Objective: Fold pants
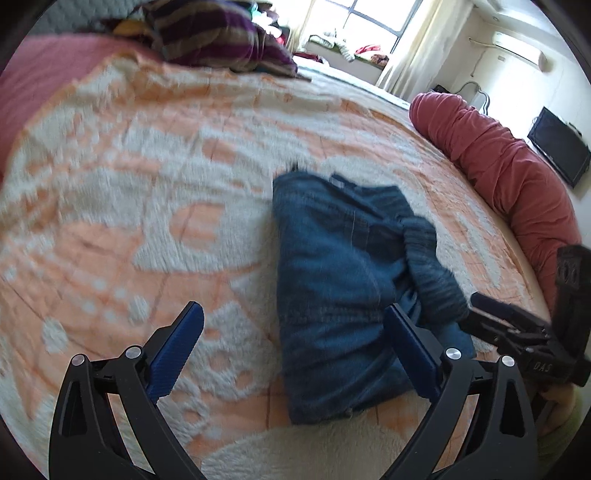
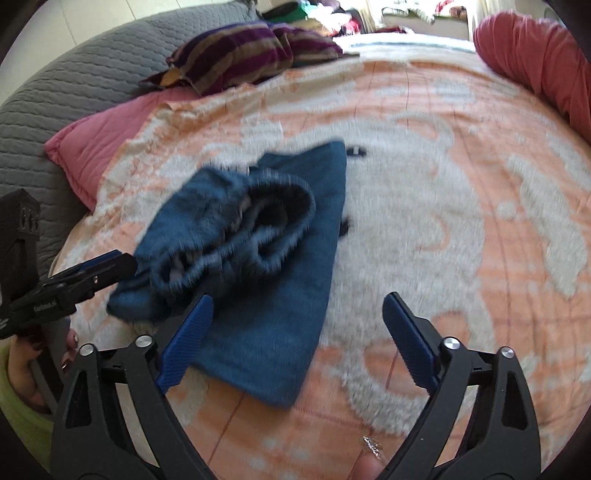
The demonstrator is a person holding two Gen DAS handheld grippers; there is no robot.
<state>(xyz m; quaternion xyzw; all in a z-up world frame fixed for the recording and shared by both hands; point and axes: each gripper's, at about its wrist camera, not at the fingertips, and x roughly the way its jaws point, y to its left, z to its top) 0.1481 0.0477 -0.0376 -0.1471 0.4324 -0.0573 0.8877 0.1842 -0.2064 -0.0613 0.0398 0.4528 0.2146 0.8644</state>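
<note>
Both claws [image 1: 293, 350] [image 2: 297, 341] gape, released — only the right view shows the pants' [image 2: 258, 258] rumpled waistband.

pants [image 1: 332, 280]: matt blue denim | blanket [image 1: 147, 184]: fuzzy woven cloth | jaws: ribbed blue plastic

1. The left wrist view looks down and forward along its own spread fingers [image 1: 410, 350], close above the bed cover [image 1: 147, 177]. It faces the window [image 1: 373, 18] and the far wall.
2. The right wrist view sits at a like height, close over the same cover [image 2: 461, 177], and faces the grey headboard [image 2: 74, 85] and striped pillow [image 2: 243, 51].
3. Both views share the blue pants [image 1: 332, 280] [image 2: 266, 288], the striped pillow [image 1: 214, 37] and the red bolster [image 1: 498, 158] [image 2: 535, 55].
4. Each view catches the other tool at its edge: the right gripper [image 1: 476, 302] at the right side, the left gripper [image 2: 122, 264] at the left.
</note>
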